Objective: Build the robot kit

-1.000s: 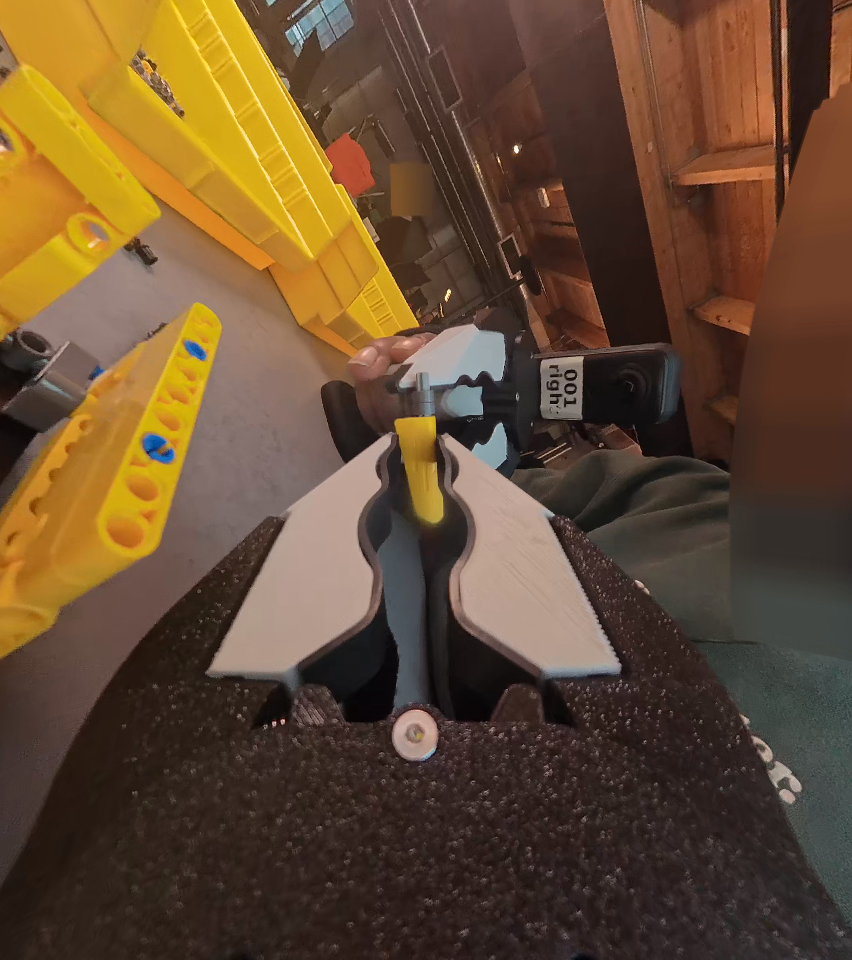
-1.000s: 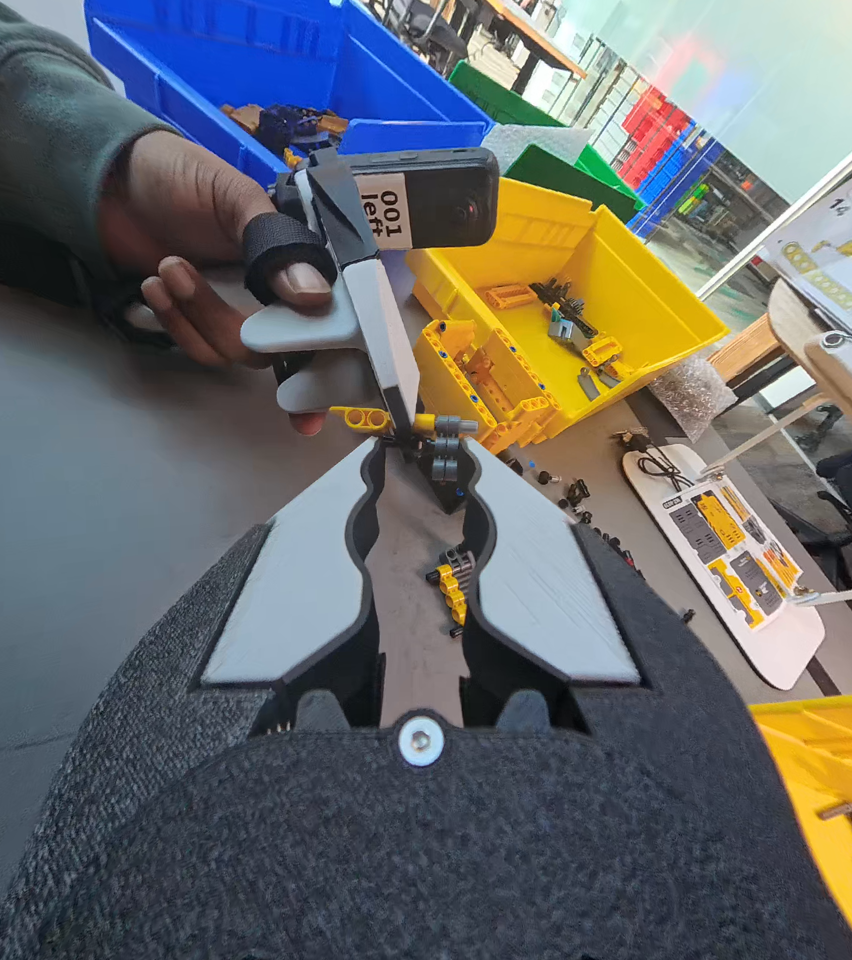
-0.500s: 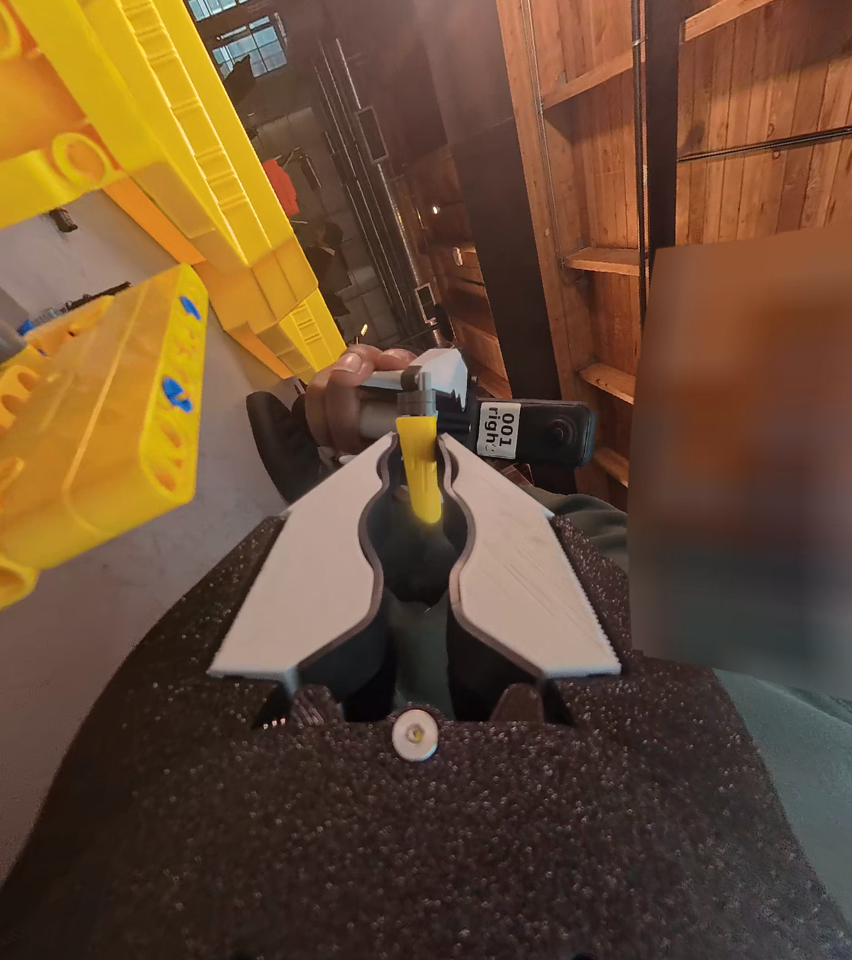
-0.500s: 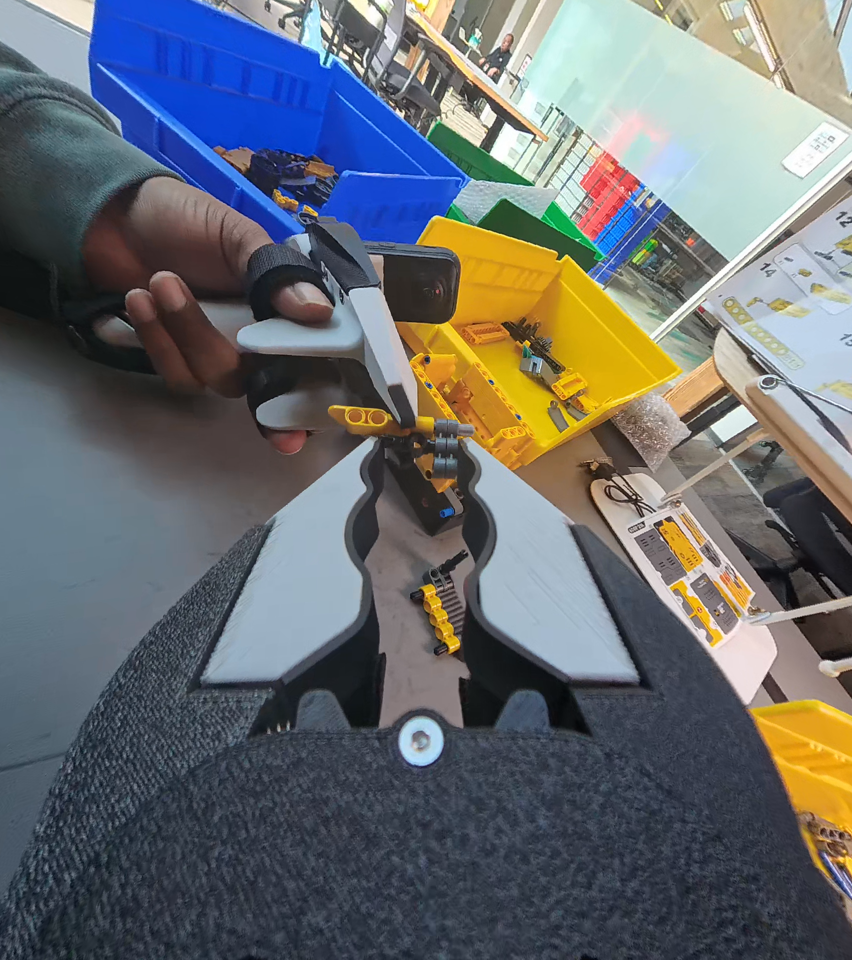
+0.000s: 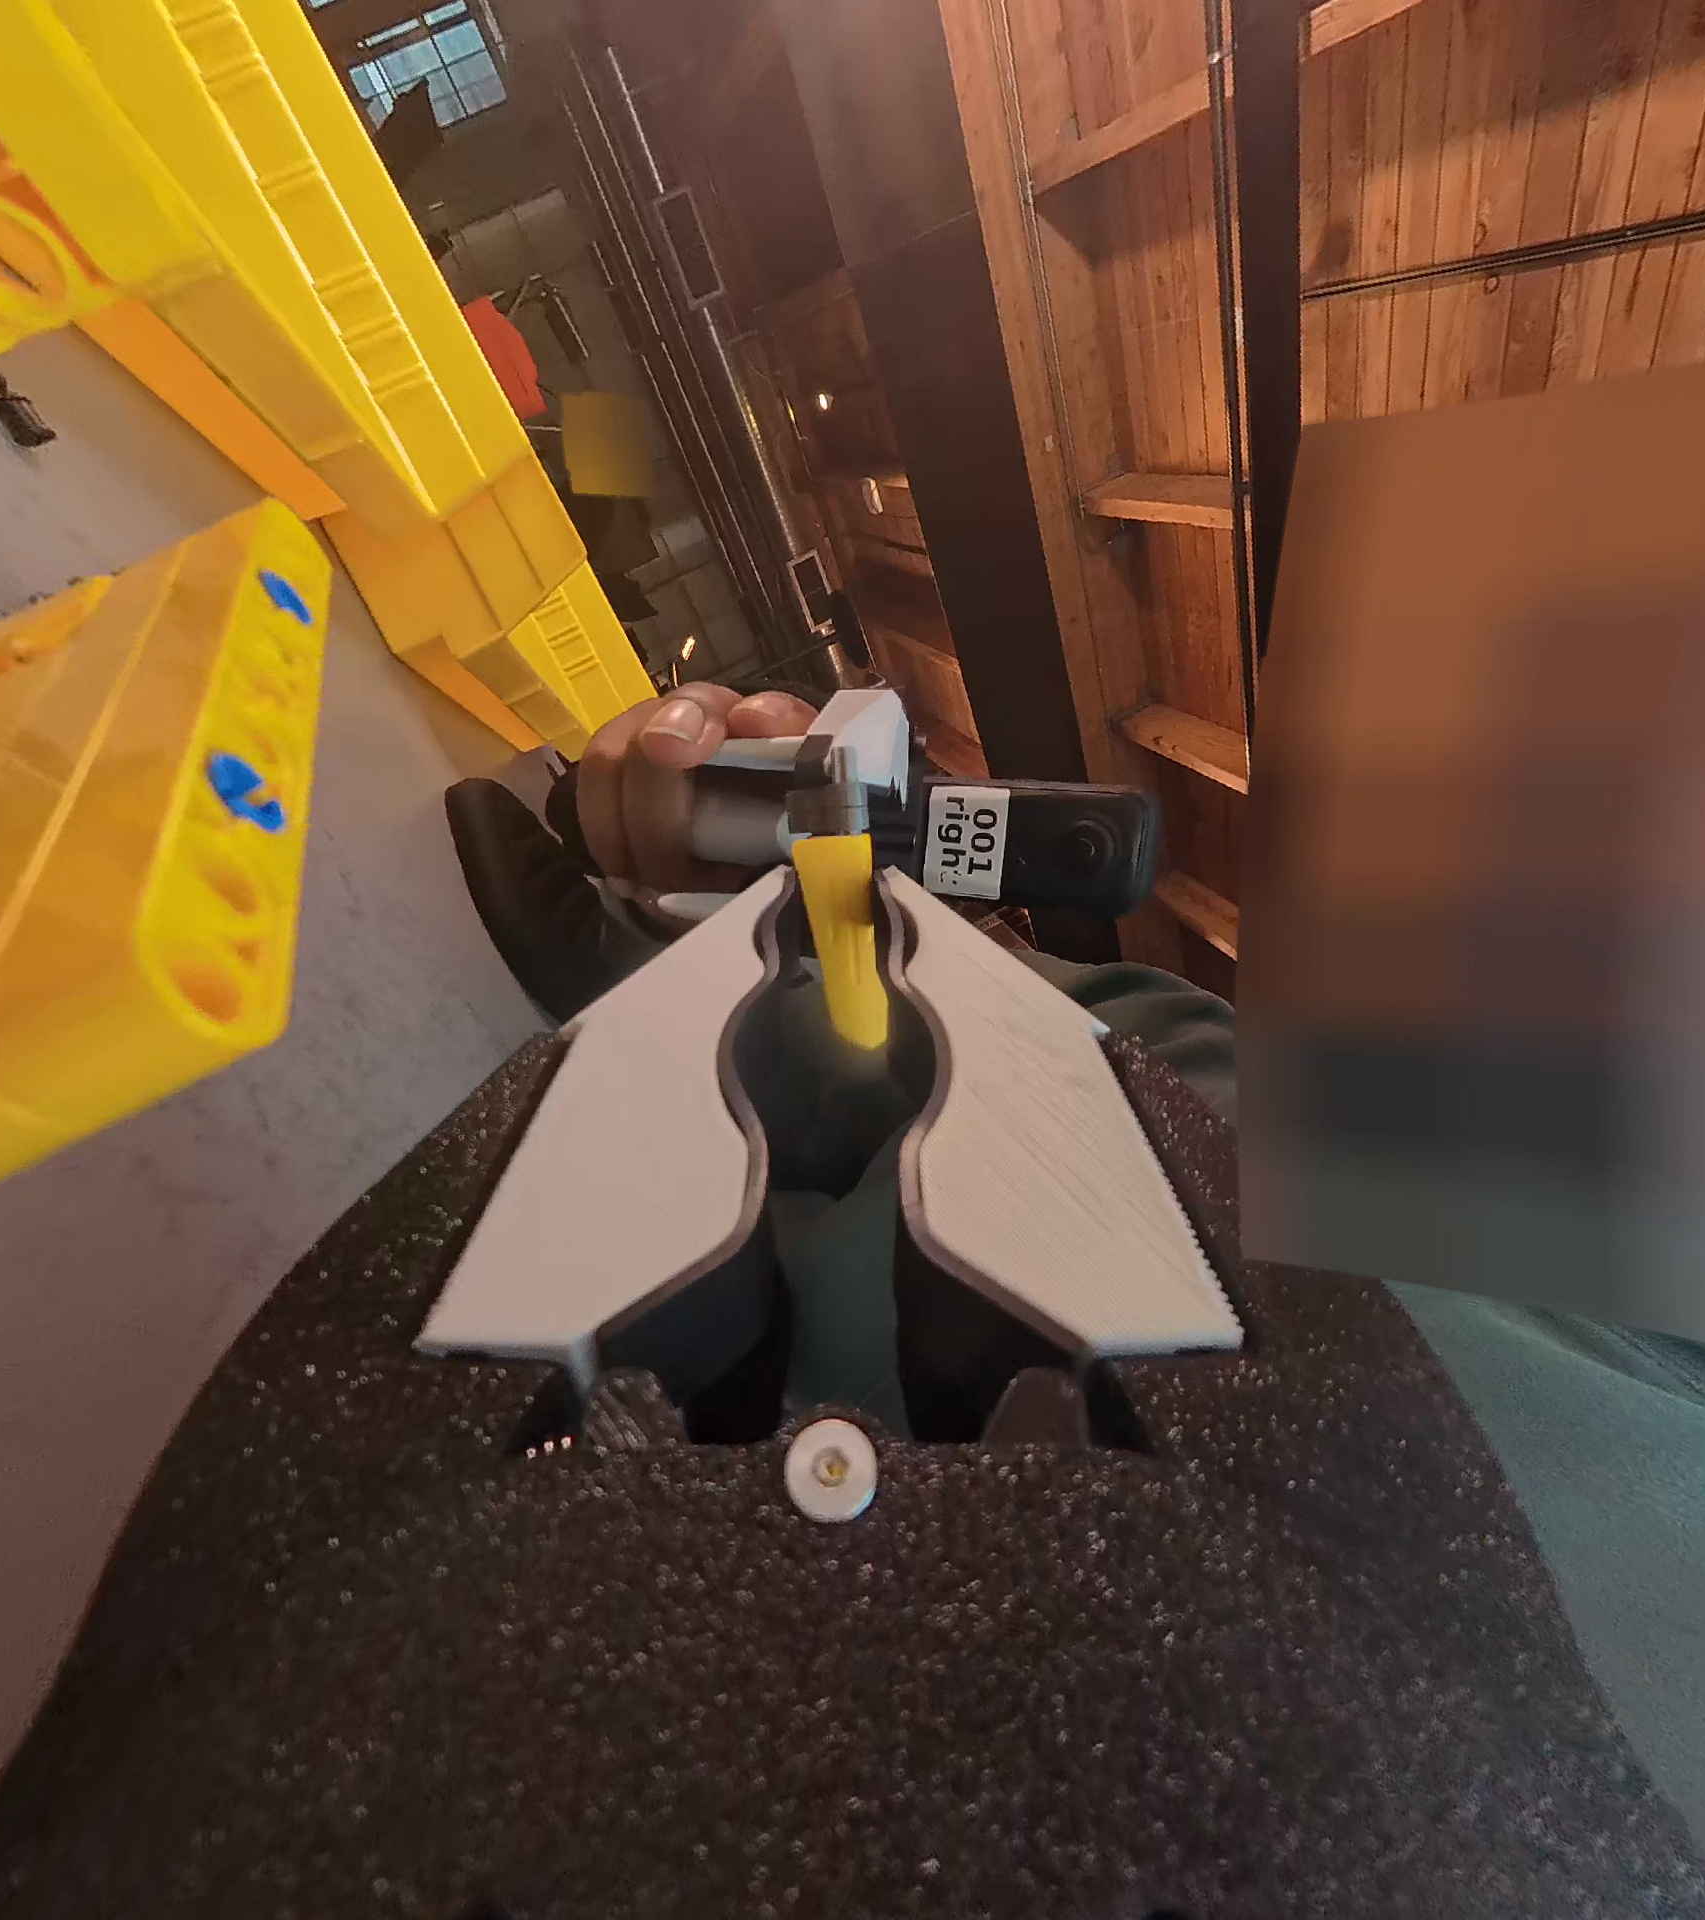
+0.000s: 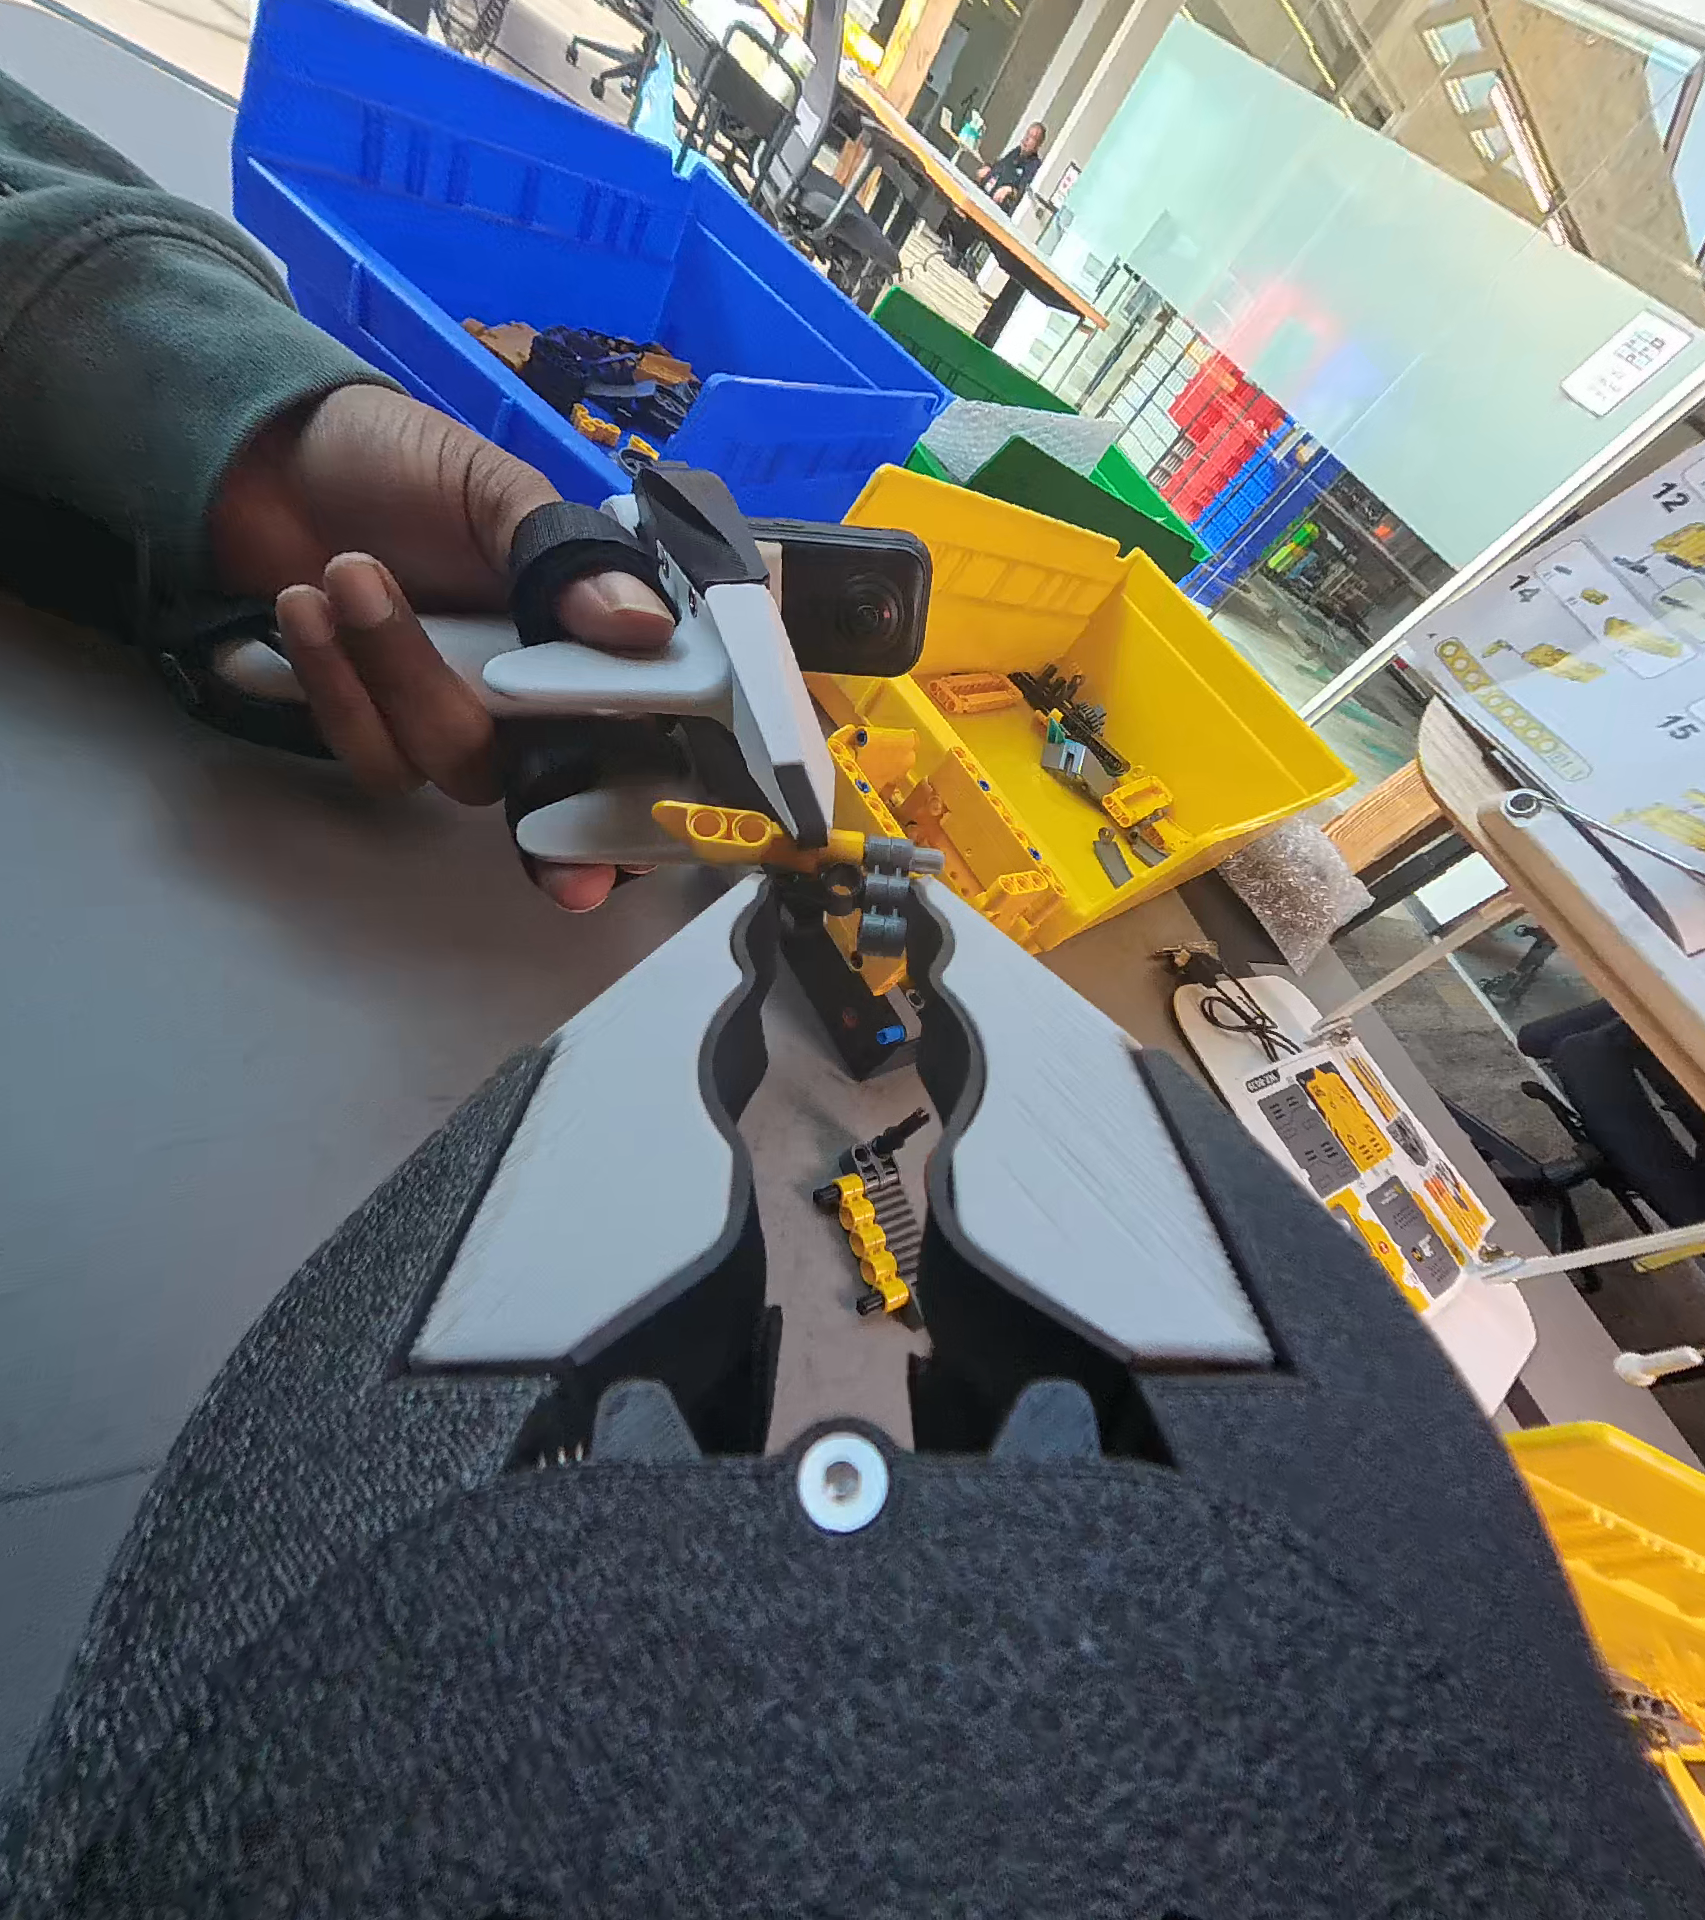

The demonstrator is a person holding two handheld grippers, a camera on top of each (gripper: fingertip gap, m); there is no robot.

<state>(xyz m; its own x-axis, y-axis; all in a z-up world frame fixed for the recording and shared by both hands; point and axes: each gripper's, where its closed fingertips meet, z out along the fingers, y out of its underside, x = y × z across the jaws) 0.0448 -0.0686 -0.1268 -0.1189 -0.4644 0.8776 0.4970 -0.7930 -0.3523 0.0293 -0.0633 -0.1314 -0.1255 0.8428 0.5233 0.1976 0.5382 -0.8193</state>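
Observation:
My left gripper point(image 5: 832, 894) is shut on a yellow beam point(image 5: 843, 966) whose far end carries a grey connector point(image 5: 832, 805). My right gripper point(image 6: 843, 909) is shut on a small black, yellow and grey brick assembly point(image 6: 863, 997) held above the grey table point(image 6: 152, 1039). The two meet tip to tip. In the right wrist view the left gripper point(image 6: 806, 831) holds the yellow beam point(image 6: 723, 828) against the grey connectors point(image 6: 889, 883) on top of the assembly. In the left wrist view the right gripper point(image 5: 848, 758) shows beyond the beam, held by a hand point(image 5: 650, 790).
A loose yellow and black piece point(image 6: 869, 1226) lies on the table under my right gripper. A blue bin point(image 6: 515, 208) and a yellow bin point(image 6: 1191, 665) of parts stand behind. Instruction sheets point(image 6: 1658, 644) are at right. A large yellow frame point(image 5: 131, 779) is close on the left. My two grippers' fingertips are within a few centimetres of each other.
Both grippers have risen and tilted together, still tip to tip. The table piece sits lower in the right view and the yellow frame looms closer in the left view. Both grips are unchanged.

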